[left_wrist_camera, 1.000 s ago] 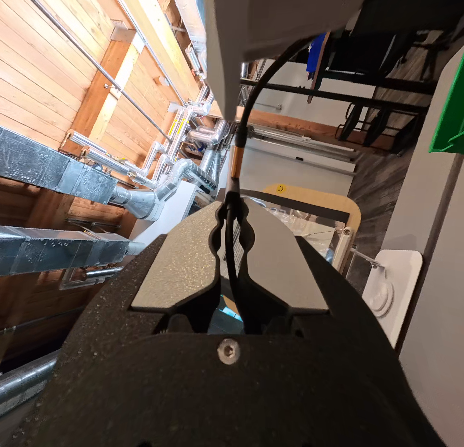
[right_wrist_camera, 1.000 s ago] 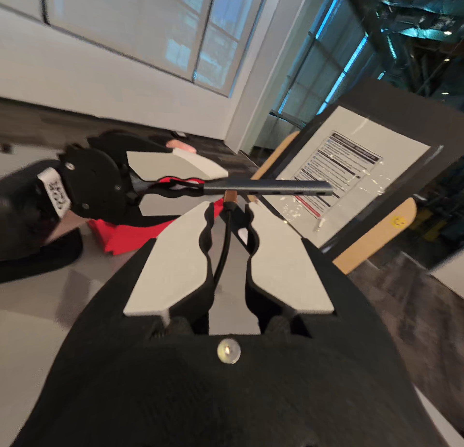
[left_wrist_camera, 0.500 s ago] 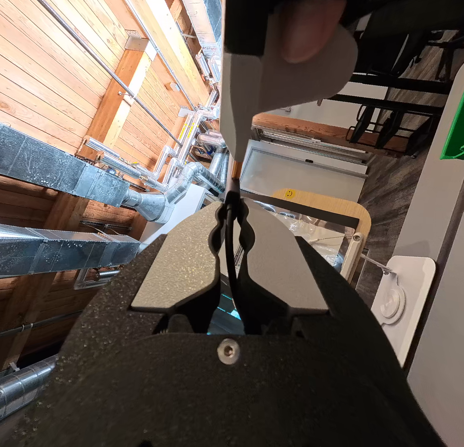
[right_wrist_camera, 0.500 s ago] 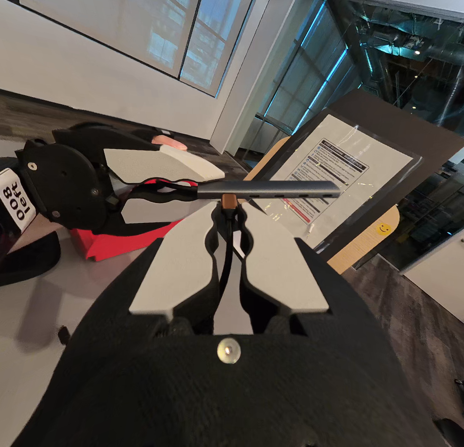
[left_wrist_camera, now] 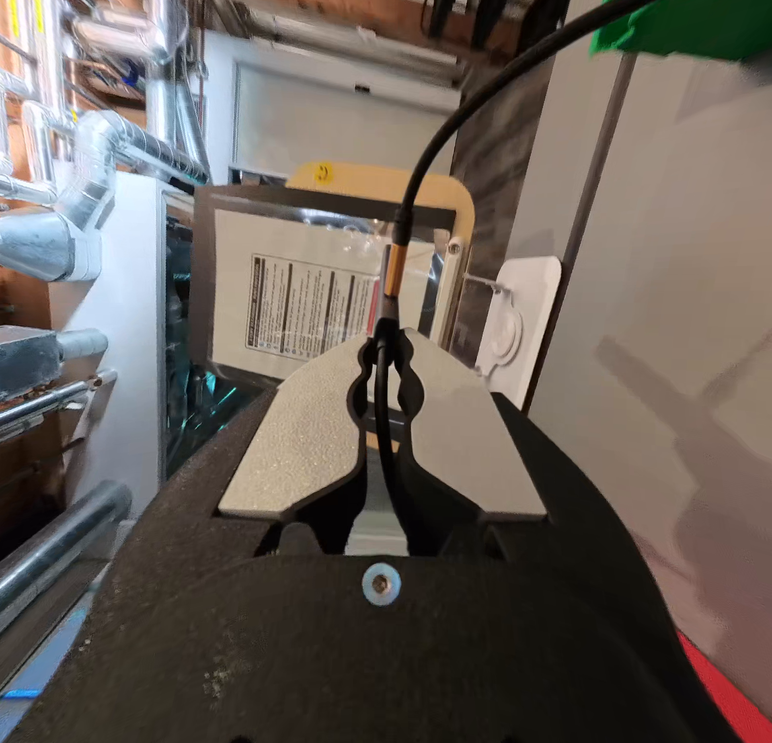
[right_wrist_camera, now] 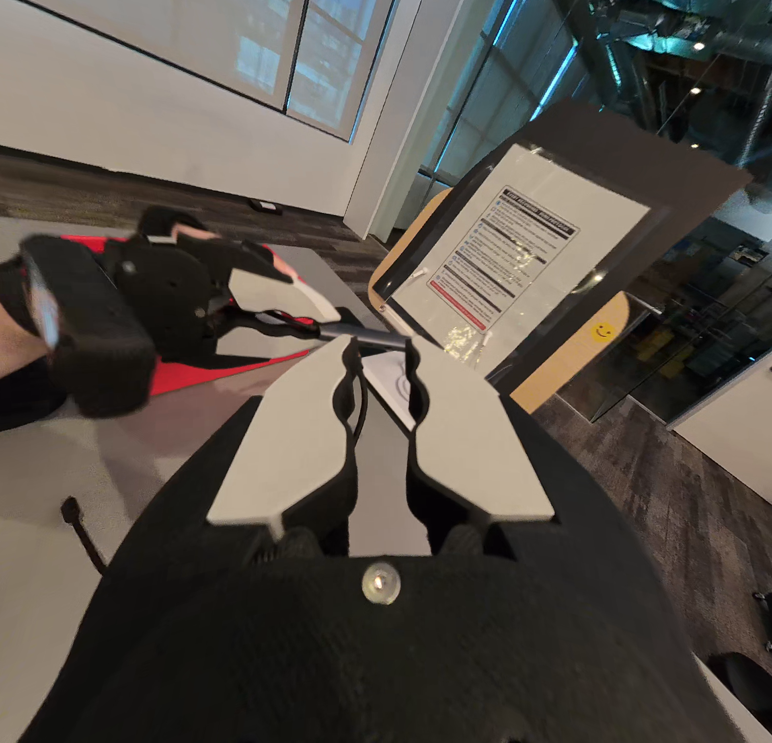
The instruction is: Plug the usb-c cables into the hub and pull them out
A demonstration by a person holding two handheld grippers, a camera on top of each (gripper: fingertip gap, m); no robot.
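In the left wrist view my left gripper (left_wrist_camera: pixel 388 339) is shut on the tail end of the grey hub (left_wrist_camera: pixel 389 309), which points away from the camera. A USB-C cable (left_wrist_camera: pixel 443 138) with a copper plug (left_wrist_camera: pixel 394 270) sits in the hub's side and arcs up to the right. In the right wrist view my right gripper (right_wrist_camera: pixel 380 343) has its jaws apart. The thin black cable (right_wrist_camera: pixel 361 405) runs loose along its left finger. The hub (right_wrist_camera: pixel 367 338) lies just beyond the fingertips, held by the left gripper (right_wrist_camera: pixel 300 326) coming from the left. The plug is hidden there.
A black-framed sign board (right_wrist_camera: pixel 522 263) stands close behind the hub and also shows in the left wrist view (left_wrist_camera: pixel 313 297). A red piece (right_wrist_camera: pixel 188 378) lies on the grey table (right_wrist_camera: pixel 50 493). A white pad (left_wrist_camera: pixel 518 318), a green bin (left_wrist_camera: pixel 689 13) and a loose black cable end (right_wrist_camera: pixel 79 531) are nearby. My hands' fingertips stand some 15 cm from each other.
My right gripper opened off the copper plug and drew back, out of the left wrist view. The plug stays in the hub. My left gripper swung the hub lower, toward the sign board.
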